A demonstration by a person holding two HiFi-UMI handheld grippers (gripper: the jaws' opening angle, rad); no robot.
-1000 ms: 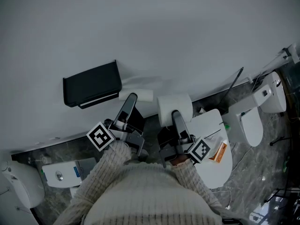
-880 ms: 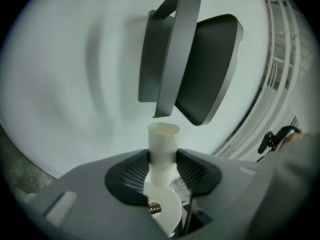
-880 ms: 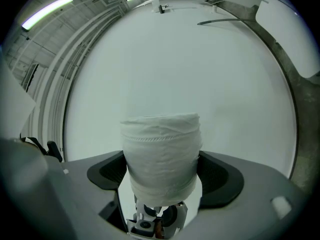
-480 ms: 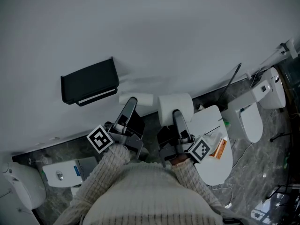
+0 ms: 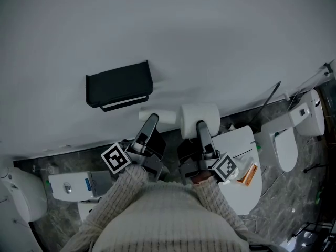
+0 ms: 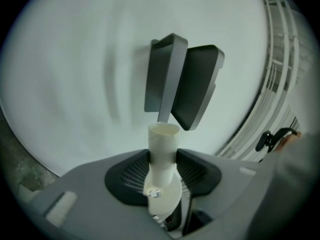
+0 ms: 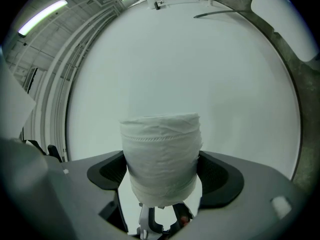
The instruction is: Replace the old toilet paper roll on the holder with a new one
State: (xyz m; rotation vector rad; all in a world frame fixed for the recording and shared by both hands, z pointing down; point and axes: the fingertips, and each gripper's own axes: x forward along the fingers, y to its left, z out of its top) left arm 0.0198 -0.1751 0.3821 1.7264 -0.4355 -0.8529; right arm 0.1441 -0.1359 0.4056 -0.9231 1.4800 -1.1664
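Head view: dim, underexposed, flat grey light; soft shadow right of the holder (image 5: pixel 119 84) on the wall (image 5: pixel 210 35). Gripper views: brighter, fisheye bending, black corners. Left: wall smeared, centre left. Right: ceiling lamp (image 7: pixel 42 16) glares, upper left.

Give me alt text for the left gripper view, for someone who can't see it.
The left gripper clamps an empty cardboard tube, which stands up between its jaws. Beyond it, a black holder is mounted on a white wall.
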